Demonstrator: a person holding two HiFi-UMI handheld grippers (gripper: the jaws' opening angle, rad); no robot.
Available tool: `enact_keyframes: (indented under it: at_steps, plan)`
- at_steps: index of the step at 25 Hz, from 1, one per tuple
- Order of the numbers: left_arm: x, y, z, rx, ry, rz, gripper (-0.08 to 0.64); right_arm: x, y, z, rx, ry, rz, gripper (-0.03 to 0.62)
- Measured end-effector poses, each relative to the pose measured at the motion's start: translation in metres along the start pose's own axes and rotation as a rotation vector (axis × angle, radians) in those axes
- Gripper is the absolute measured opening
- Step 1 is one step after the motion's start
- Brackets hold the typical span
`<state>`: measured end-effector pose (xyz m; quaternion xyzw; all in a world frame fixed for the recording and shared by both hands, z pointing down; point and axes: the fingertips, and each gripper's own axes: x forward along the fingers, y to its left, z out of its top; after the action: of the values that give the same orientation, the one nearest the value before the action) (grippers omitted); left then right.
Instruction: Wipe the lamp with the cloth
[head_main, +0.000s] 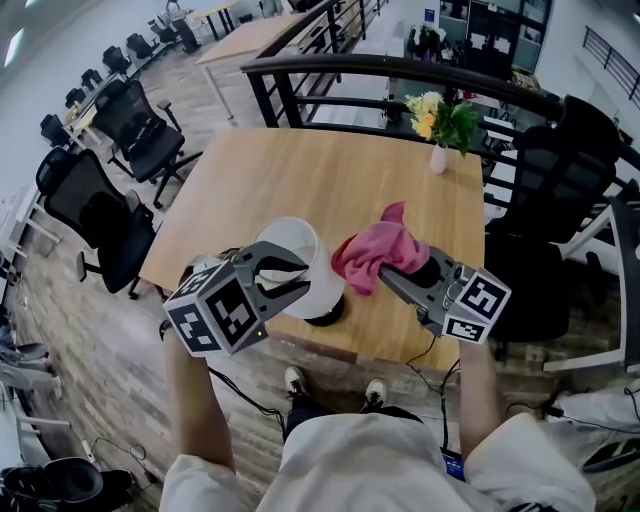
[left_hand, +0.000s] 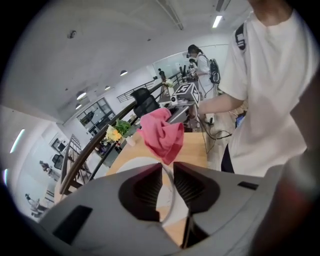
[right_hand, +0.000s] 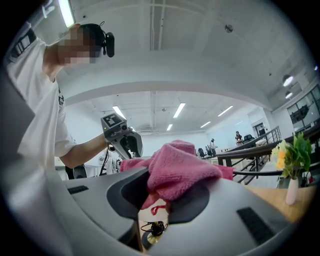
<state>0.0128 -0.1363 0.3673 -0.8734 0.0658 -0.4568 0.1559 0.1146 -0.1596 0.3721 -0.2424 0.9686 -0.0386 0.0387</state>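
White lamp (head_main: 322, 282) stands at the near edge of the wooden table (head_main: 330, 170). Left gripper (head_main: 288, 272) straddles the shade rim, jaws apparently pinching it. Right gripper (head_main: 392, 270), jaws clamped on the pink cloth (head_main: 372, 250), hangs just beside the shade

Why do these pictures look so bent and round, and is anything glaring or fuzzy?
Both gripper views are fisheye: dark rounded corners, curved railings. Head view bows the table edges. In right gripper view a ceiling light glares, the cloth is sharp; in left gripper view the near lampshade looks soft.
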Motion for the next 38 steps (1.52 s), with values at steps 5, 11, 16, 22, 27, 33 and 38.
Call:
enact_keyframes:
  at_steps: [5,11,16,22,27,33,38]
  plan:
    - [-0.011,-0.022,-0.001,0.094,-0.044,-0.120,0.087,0.008,0.019,0.018,-0.141,0.059,0.102,0.075]
    - [-0.012,-0.025,-0.001,0.088,-0.092,-0.130,0.086,0.024,0.057,0.030,-0.260,0.138,0.163,0.078]
    - [-0.008,-0.022,-0.001,0.081,-0.093,-0.121,0.087,0.058,0.059,0.009,-0.277,0.195,0.120,0.084]
    - [-0.011,-0.024,-0.001,0.067,-0.125,-0.121,0.086,0.054,0.054,-0.012,-0.214,0.179,0.097,0.086]
    - [-0.012,-0.025,-0.001,0.060,-0.130,-0.113,0.086,0.048,0.054,-0.054,-0.143,0.243,0.075,0.084]
    - [-0.011,-0.023,-0.001,0.049,-0.134,-0.112,0.086,0.042,0.046,-0.098,-0.025,0.274,0.063,0.086]
    - [-0.011,-0.023,-0.001,0.048,-0.136,-0.115,0.086,0.034,0.039,-0.134,0.022,0.349,0.049,0.086]
